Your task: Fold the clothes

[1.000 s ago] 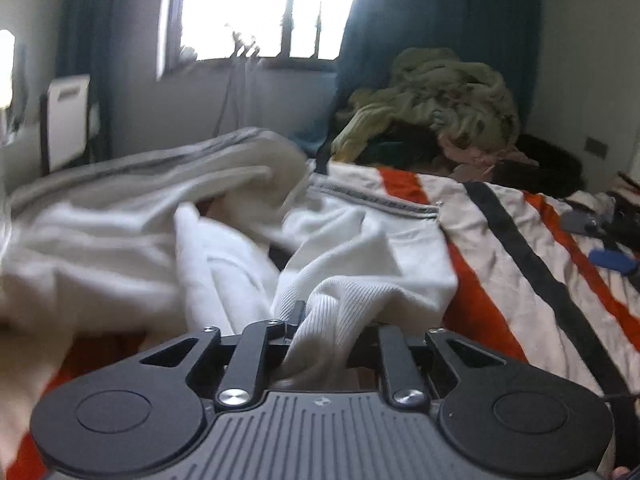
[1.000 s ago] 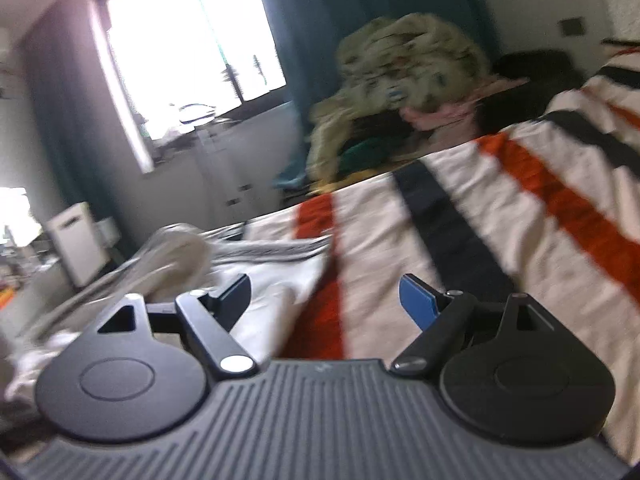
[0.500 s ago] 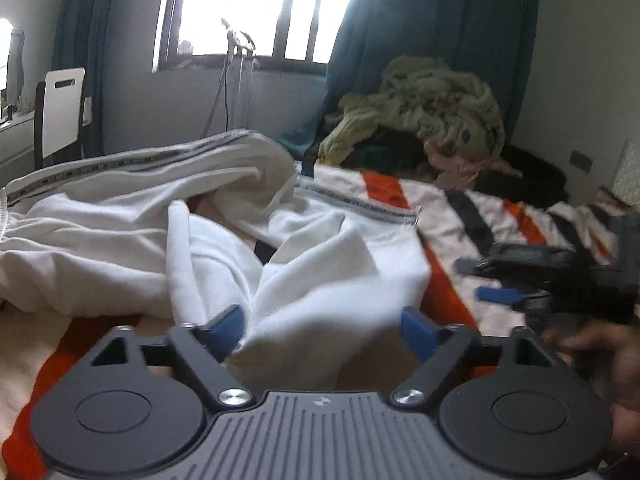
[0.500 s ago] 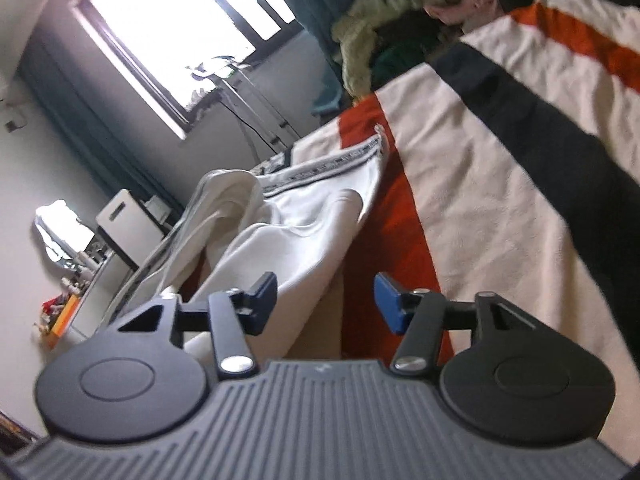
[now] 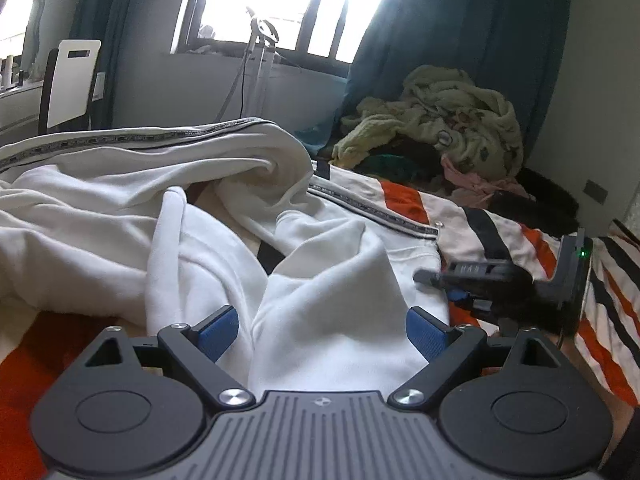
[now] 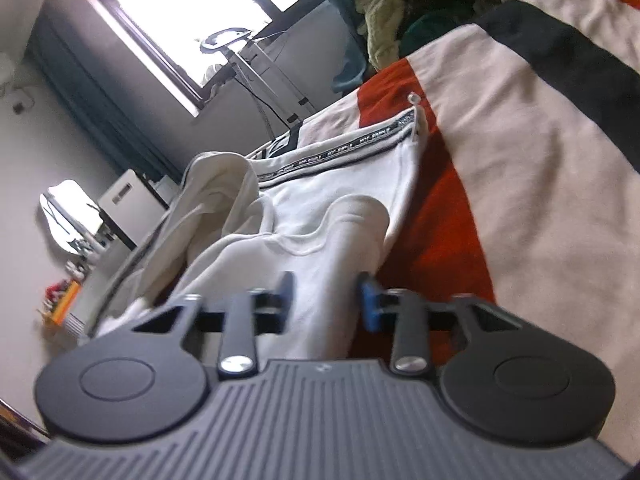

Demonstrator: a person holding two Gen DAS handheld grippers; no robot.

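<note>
**White garment lying rumpled on the striped bedspread**

White garment (image 5: 328,280), a crumpled sweatshirt-like piece with a dark lettered band along its edges, is sprawling over the left half of the striped bedspread (image 5: 500,232), which is showing orange, black and cream bands. A heap of yellowish clothes (image 5: 448,120) is sitting at the far end by the dark curtain (image 5: 440,32).

The left gripper (image 5: 322,332) is hovering released, its blue pads spread wide on either side of a raised fold of cloth.

The right gripper (image 6: 326,300) is straddling another fold near the garment's edge, jaws partly closed, fabric lying between them; whether they are already pinching it I cannot tell.
</note>
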